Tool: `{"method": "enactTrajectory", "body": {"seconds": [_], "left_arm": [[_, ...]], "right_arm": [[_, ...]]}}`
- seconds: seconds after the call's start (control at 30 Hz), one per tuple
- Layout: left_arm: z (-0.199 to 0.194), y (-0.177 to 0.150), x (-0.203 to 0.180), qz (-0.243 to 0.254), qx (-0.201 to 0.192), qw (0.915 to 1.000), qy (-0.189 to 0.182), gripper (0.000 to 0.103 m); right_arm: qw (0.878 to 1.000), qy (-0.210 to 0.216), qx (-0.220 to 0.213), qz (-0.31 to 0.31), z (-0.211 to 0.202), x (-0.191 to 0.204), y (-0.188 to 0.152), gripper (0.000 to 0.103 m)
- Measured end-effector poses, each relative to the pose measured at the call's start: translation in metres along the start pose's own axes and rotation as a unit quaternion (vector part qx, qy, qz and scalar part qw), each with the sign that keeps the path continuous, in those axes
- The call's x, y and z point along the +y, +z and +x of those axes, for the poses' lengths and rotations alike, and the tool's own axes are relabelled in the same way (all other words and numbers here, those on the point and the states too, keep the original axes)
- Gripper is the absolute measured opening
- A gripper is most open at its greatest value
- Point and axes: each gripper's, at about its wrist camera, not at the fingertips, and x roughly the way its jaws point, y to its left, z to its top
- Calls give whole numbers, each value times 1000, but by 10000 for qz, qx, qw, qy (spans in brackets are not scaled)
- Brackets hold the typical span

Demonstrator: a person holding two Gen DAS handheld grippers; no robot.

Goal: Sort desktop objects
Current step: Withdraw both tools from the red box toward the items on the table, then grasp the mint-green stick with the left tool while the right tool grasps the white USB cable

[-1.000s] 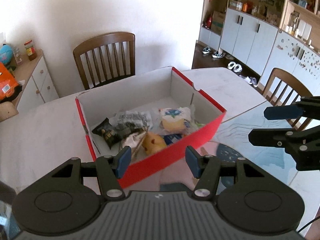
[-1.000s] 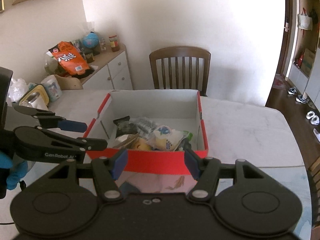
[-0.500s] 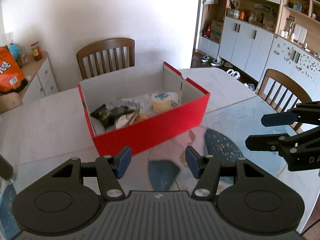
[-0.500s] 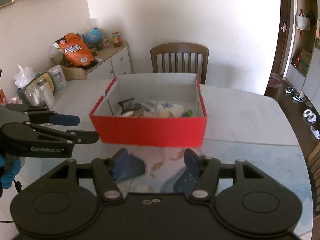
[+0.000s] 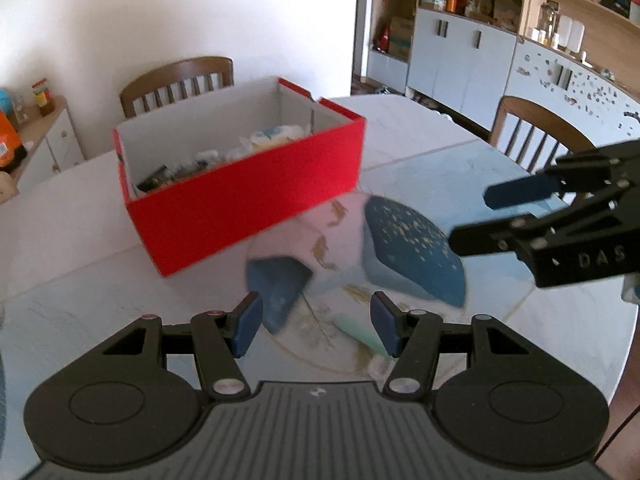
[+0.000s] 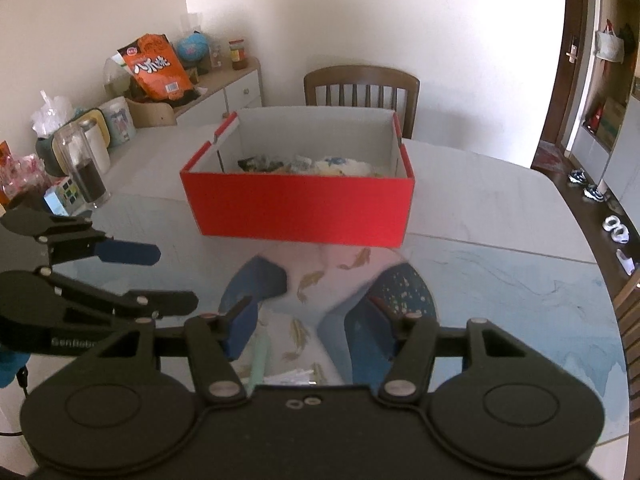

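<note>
Red box (image 5: pixel 240 196) of snack packs is sitting on the surface (image 5: pixel 72 236) ahead of both tongs; left tongs (image 5: pixel 316 326) and right tongs (image 6: pixel 310 330) are hovering spread, gripping nothing, right jaws just narrowing slightly.

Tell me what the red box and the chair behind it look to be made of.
Red box: probably cardboard, matte red outside and plain white inside, with thin walls and folded flaps at the corners.
Chair: looks like wood, brown with a slight sheen, with a curved top rail and turned-looking slats; a wood-look finish can't be ruled out.
</note>
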Motion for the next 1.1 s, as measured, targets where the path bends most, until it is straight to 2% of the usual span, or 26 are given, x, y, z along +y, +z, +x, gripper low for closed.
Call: {"method": "enactTrajectory", "body": {"seconds": [0.3, 0.7, 0.9, 1.1], "left_arm": [[17, -22, -31, 265, 103, 9993, -238, 58], [50, -43, -62, 607, 307, 9976, -139, 58], [64, -51, -58, 482, 402, 9980, -38, 58], [64, -50, -50, 231, 294, 9992, -107, 43]], "right_arm": [[9999, -79, 134, 22, 4, -6, -16, 59], [9993, -131, 346, 40, 11, -13, -27, 58], [9990, -107, 424, 41, 17, -12, -29, 58], [9983, -86, 567, 69, 24, -9, -35, 57]]}}
